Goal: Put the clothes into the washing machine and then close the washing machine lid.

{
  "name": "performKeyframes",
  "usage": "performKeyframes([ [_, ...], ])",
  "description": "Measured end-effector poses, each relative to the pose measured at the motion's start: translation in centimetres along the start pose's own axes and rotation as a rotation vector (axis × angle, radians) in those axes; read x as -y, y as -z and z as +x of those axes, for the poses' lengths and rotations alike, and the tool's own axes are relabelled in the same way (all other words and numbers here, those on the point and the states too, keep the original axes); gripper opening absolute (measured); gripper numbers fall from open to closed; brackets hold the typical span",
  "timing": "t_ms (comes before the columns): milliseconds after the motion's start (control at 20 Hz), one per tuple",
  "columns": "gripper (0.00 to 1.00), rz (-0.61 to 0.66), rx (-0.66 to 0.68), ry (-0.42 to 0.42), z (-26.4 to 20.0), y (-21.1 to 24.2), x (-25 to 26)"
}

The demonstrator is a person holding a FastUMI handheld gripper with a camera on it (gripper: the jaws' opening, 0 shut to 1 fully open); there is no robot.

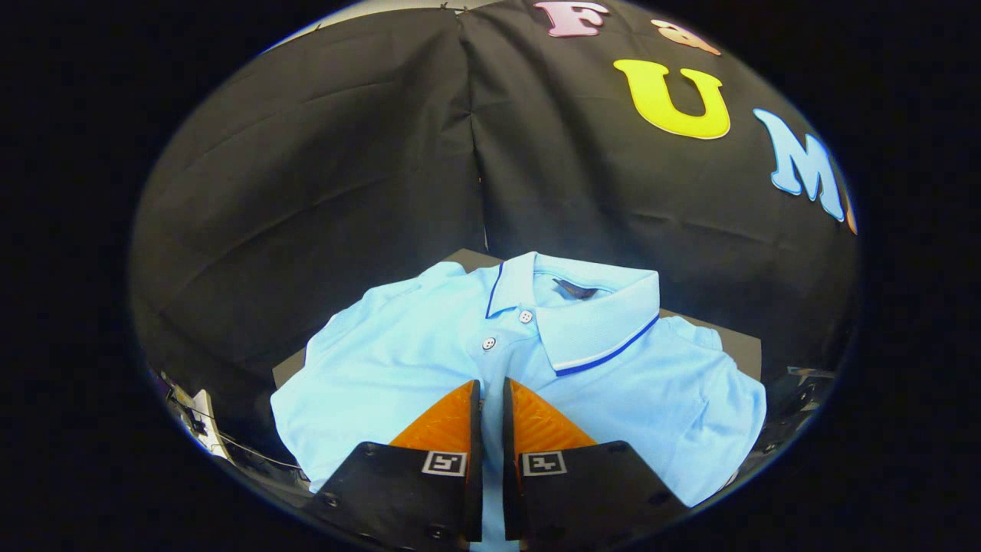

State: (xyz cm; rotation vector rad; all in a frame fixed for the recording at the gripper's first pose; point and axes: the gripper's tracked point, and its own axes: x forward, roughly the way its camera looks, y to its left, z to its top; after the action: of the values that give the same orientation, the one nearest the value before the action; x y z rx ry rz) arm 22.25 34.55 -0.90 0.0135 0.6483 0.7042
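The hand-held gripper point(492, 387) sits low over the front of a folded light-blue polo shirt with a dark-blue-trimmed collar point(429, 360), its two fingers drawn nearly together with only a thin slit between them; a sliver of blue cloth shows in that slit, but whether the fingers actually press on a fold of it or merely rest on top cannot be told. The fingertips lie at the bottom of the button placket, and the two small white buttons point(506, 330) stand just ahead at twelve o'clock, with the collar beyond them. The shirt lies flat on a dark worktop point(742, 346), whose bare corner shows at two o'clock from the fingers, with the black cloth wall behind. The step in hand looks like the pick-up of the garment, so the task is at its start. To do it well, the fingers should pinch a real ridge of fabric, ideally more than one layer near the placket, and the lift should be slow and straight up so the folded sleeves at nine and three o'clock do not snag or slip free.
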Motion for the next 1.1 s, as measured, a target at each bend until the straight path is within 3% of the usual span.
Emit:
performKeyframes([
  [100,0.02,0.019,0.005,0.001,0.3,-0.4,0.2],
  [700,0.01,0.005,0.292,0.028,-8.3,-5.5,2.9],
  [900,0.01,0.08,0.184,-0.059,-8.4,-4.3,1.7],
  [1000,0.02,0.059,0.115,-0.039,-7.0,-2.4,1.9],
  [1100,0.66,-0.009,0.084,0.018,-6.0,-2.4,2.5],
])
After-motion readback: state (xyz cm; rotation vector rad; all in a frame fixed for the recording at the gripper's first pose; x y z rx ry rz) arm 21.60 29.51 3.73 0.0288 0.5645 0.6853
